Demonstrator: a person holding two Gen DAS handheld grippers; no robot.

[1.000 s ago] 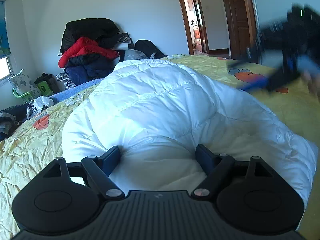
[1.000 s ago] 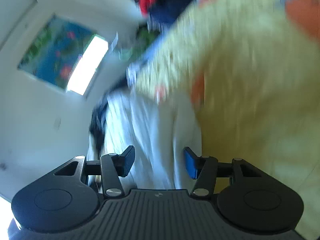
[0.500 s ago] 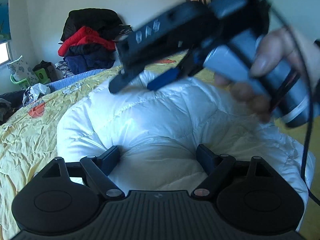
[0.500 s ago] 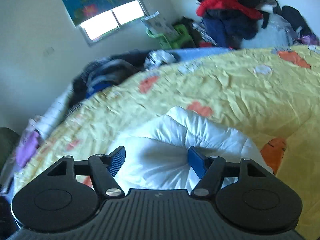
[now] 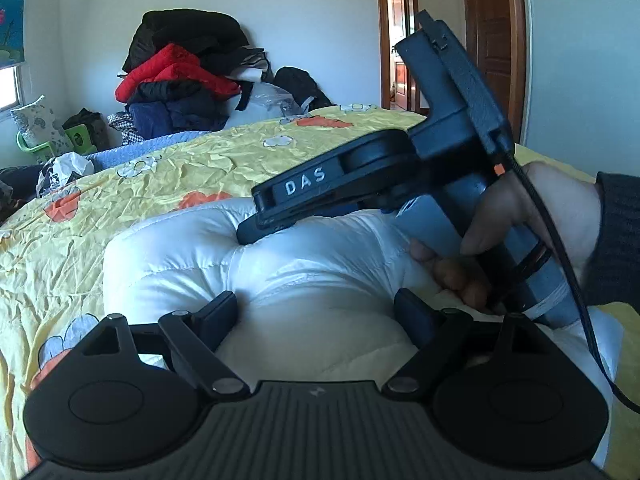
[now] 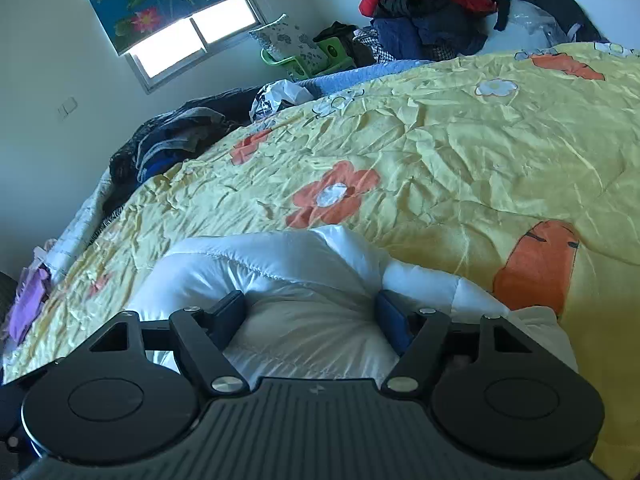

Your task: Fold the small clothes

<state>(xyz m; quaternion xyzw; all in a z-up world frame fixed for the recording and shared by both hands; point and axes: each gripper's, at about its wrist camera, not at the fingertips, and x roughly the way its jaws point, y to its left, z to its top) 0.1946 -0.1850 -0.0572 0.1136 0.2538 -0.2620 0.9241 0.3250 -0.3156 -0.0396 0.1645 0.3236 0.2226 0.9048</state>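
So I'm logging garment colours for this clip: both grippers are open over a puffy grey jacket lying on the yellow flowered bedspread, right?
Not quite: the puffy jacket is white, not grey, as the right wrist view shows plainly. The rest holds: the left gripper and the right gripper are both open over it, and it lies on the yellow flowered bedspread.

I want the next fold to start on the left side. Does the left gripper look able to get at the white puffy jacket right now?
Probably yes: the left gripper is open with the white puffy jacket bulging between its fingers. The right gripper presses on it farther back, not blocking.
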